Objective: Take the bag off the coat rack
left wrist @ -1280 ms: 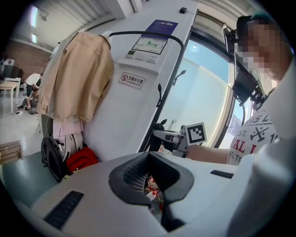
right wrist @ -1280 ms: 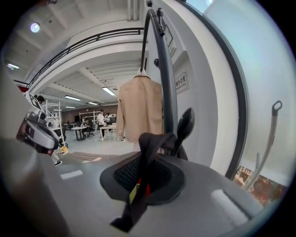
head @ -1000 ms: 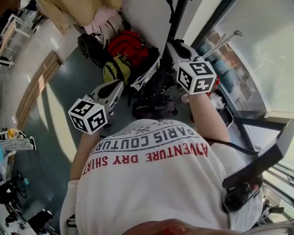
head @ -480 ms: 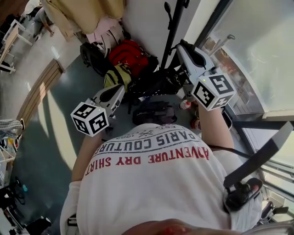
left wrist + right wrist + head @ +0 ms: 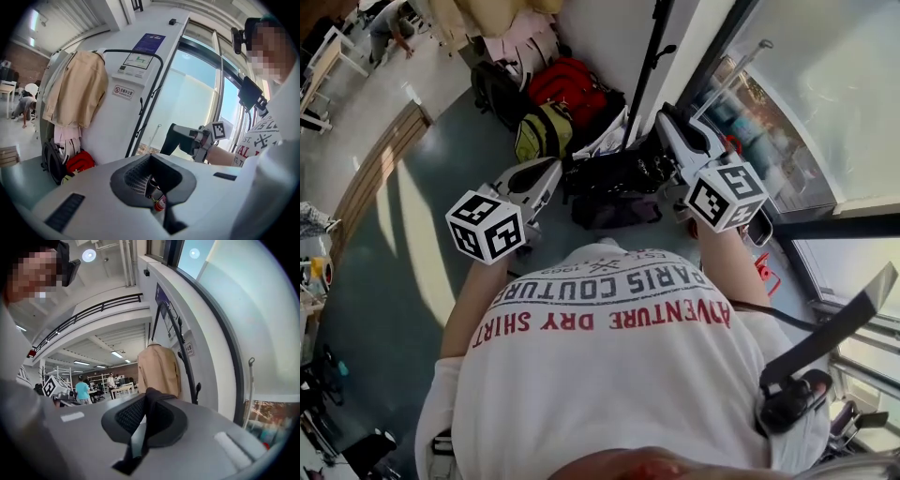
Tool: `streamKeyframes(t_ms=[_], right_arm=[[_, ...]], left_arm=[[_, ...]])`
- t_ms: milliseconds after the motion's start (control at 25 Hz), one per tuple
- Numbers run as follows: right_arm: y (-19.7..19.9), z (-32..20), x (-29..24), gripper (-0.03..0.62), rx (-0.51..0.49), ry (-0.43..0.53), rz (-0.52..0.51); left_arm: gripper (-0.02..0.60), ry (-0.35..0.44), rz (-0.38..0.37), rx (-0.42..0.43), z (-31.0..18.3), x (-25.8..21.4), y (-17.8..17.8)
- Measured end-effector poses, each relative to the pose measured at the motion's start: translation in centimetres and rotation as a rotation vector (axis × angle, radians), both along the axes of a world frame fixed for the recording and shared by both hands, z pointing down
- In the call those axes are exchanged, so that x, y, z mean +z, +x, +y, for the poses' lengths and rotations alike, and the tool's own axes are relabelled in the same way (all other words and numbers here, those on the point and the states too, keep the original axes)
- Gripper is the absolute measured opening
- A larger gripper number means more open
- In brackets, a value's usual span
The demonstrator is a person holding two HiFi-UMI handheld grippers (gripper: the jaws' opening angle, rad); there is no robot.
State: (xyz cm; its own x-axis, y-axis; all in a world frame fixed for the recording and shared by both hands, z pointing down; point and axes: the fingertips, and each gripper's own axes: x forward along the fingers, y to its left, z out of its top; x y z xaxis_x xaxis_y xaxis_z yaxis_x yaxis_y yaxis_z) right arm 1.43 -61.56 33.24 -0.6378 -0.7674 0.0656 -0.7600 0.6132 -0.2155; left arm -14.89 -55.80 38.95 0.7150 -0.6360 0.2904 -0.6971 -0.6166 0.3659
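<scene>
A black bag (image 5: 614,173) hangs by its strap (image 5: 151,401) from my right gripper (image 5: 667,122), which is shut on the strap. In the left gripper view the bag (image 5: 174,139) dangles below the right gripper, out in front of the window. The coat rack's black pole (image 5: 652,56) rises just behind the bag; its tube frame (image 5: 151,89) still carries a beige coat (image 5: 77,89). My left gripper (image 5: 546,171) is held to the left of the bag, clear of it, its jaws together with nothing between them.
Against the wall lie a red backpack (image 5: 572,89), a yellow-green bag (image 5: 542,131) and a black backpack (image 5: 497,94). Another dark bag (image 5: 614,211) lies on the floor under the hanging one. A glass wall (image 5: 806,103) runs along the right. People stand far off (image 5: 84,392).
My right gripper has swung right and up, carrying the black bag out from the rack's pole. The left gripper has shifted a little upward in the picture.
</scene>
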Motion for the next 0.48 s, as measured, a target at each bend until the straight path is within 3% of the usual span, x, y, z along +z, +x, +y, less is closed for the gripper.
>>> streamKeyframes(t_ms=[320,480], right_arm=[[-2.6,15.0,2.3,0.009,0.055,-0.084,-0.013],[-3.3,22.3,3.0,0.009,0.059,-0.117,-0.005]], left_arm=[[0.003,0.057,-0.01,0.069,15.0,-1.2,-2.0],[0.003,0.04,0.006,0.103,21.2,0.0,-2.2]])
